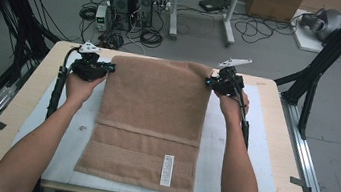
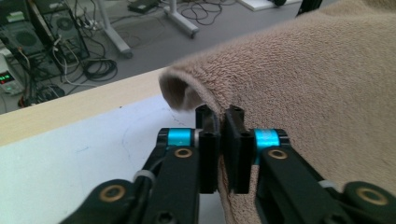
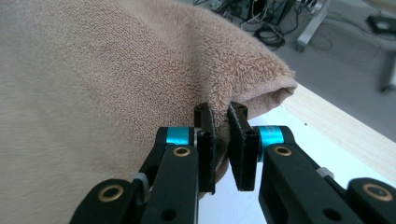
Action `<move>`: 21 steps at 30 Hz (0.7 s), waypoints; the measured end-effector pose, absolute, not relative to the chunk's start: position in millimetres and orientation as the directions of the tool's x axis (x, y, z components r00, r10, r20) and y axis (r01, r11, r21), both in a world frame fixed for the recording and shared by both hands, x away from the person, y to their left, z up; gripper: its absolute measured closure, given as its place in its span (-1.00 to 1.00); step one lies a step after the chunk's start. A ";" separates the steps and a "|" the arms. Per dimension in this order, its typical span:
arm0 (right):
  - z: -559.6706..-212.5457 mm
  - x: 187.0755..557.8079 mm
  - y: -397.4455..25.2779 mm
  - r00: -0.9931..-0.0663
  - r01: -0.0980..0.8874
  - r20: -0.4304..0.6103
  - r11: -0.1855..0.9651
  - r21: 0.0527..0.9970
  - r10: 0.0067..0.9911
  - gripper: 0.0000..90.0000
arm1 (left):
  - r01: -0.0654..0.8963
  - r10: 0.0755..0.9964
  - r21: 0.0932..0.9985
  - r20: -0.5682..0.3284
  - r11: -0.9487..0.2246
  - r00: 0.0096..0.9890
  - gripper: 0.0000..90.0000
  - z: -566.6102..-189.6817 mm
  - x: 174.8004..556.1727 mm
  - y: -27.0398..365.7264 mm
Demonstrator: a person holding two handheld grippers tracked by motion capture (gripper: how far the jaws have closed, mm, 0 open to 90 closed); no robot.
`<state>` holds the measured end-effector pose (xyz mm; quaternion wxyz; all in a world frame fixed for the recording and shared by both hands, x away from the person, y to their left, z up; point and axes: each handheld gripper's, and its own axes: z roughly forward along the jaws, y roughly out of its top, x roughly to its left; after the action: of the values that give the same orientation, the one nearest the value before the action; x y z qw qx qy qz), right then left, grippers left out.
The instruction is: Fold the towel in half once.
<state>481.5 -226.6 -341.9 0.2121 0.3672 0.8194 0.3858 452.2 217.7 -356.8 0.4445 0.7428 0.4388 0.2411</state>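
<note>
Gripping towel [image 1: 152, 119] with 2 tools.

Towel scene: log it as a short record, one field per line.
towel: tan, spread on the white mat, far edge lifted
label: white tag near the towel's near edge
left gripper: jaws shut on the towel's far left corner
right gripper: jaws shut on the towel's far right corner
mat: white, covers most of the table
table: light wood, rim bare around the mat
background: computer towers and cables on the floor beyond the table
</note>
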 end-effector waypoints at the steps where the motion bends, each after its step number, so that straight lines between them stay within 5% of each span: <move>1: -346.1 483.1 -227.2 -0.624 0.460 -0.047 0.415 0.785 0.780 0.39 | 0.463 0.862 0.860 -0.054 -0.216 0.503 0.52 -360.8 453.1 219.3; 4: -362.4 483.4 -226.9 -0.636 0.528 0.015 0.422 0.737 0.771 0.09 | 0.474 0.855 0.853 -0.067 -0.218 0.514 0.39 -371.1 448.0 223.9; 8: -371.4 468.9 -223.7 -0.665 0.519 0.029 0.434 0.737 0.747 -0.06 | 0.487 0.832 0.842 -0.086 -0.233 0.548 0.34 -384.0 435.3 228.2; 21: -394.0 395.0 -220.9 -0.750 0.455 0.060 0.449 0.769 0.658 0.00 | 0.490 0.747 0.801 -0.084 -0.343 0.659 0.26 -423.0 381.5 228.2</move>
<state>395.0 -220.9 -394.0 0.1244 0.3307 0.8419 0.4078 381.5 228.2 -423.0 0.4255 0.8053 0.3842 0.1510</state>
